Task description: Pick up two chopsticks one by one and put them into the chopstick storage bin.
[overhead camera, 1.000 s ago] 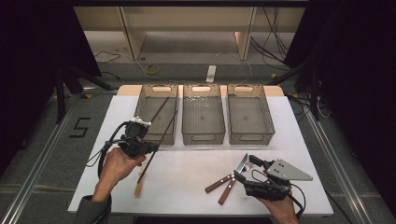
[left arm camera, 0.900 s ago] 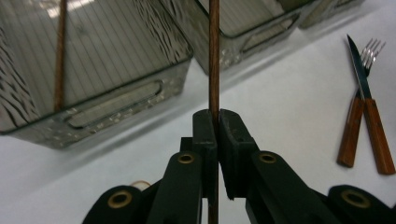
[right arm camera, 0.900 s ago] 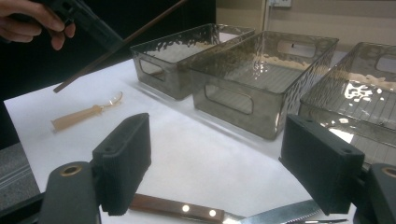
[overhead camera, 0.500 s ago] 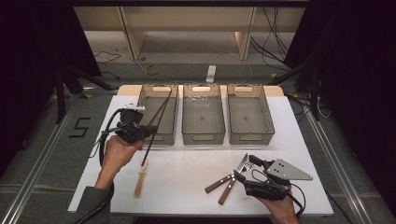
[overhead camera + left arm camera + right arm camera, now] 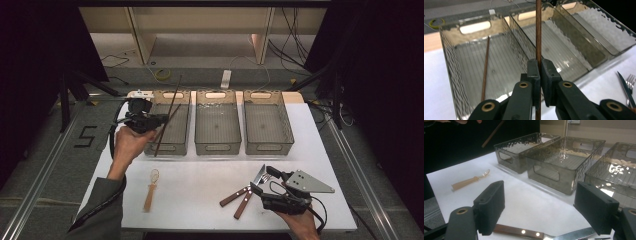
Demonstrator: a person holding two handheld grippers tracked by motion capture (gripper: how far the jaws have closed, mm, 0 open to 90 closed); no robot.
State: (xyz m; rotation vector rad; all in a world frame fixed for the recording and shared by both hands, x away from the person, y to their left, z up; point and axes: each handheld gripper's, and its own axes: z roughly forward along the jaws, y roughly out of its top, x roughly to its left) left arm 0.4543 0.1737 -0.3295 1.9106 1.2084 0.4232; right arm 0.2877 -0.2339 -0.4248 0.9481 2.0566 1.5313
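Your left gripper (image 5: 538,72) has its jaws pressed tight on a thin dark-brown wooden chopstick (image 5: 538,30) — in the left gripper view the stick runs straight up between the pads and out the top. From the high view, that gripper (image 5: 161,120) is held up at the left edge of the left bin (image 5: 186,127), and the pinched chopstick (image 5: 172,97) slants over that bin, upper end past the far rim.

Your right gripper (image 5: 541,205) is spread wide, nothing between the jaws. In the high view it (image 5: 259,182) sits low at the right front of the white table (image 5: 200,190), just beside a knife (image 5: 242,192) and a fork (image 5: 250,197), both with brown wooden handles. In the right gripper view the knife (image 5: 524,232) lies right under the open jaws, rivets showing on the handle; the blade is serrated.

Count — three clear smoky plastic bins in a row: left, middle bin (image 5: 218,127), right bin (image 5: 268,125). Two chopsticks: one pinched, one second chopstick (image 5: 485,70) lying flat along the left bin's floor. One knife, one fork. One light tan spoon (image 5: 150,190) lying on the table at front left, well apart from the knife and fork.

Middle and right bins look empty.
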